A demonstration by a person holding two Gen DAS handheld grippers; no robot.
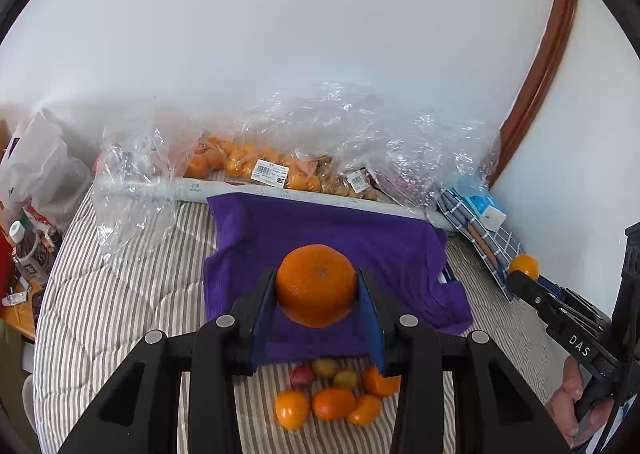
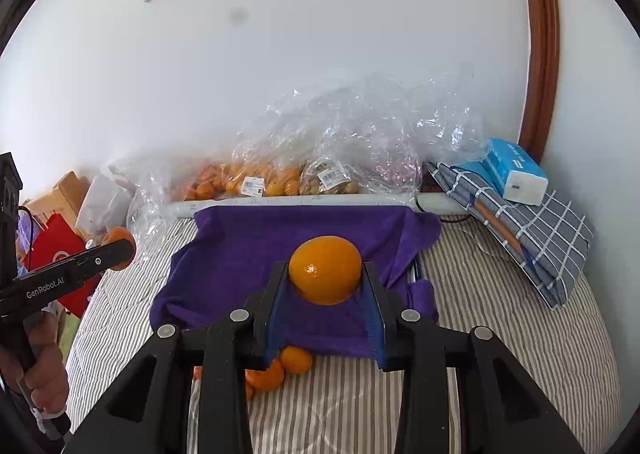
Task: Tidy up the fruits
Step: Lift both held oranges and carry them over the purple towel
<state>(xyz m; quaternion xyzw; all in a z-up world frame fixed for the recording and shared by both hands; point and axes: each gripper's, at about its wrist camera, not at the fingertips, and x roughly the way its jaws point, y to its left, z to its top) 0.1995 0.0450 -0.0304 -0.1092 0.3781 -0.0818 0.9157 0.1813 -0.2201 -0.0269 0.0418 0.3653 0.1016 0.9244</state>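
My left gripper [image 1: 317,286] is shut on a large orange tangerine [image 1: 316,284], held above a purple towel [image 1: 320,230] spread on the striped bed. My right gripper [image 2: 325,272] is shut on a smooth yellow-orange fruit [image 2: 325,270], also above the purple towel [image 2: 256,254]. A small pile of loose fruits [image 1: 332,394] lies on the bedding just in front of the towel; part of that pile shows in the right wrist view [image 2: 280,368]. The right gripper with its fruit appears at the right edge of the left wrist view [image 1: 524,268]; the left one shows in the right wrist view [image 2: 118,248].
Clear plastic bags of oranges [image 1: 248,165] and brown fruit [image 2: 330,179] lie along the wall behind a white tube [image 2: 304,201]. A checked cloth [image 2: 532,230] with a blue tissue pack [image 2: 514,169] sits at the right. Bottles and bags [image 1: 32,221] stand at the left.
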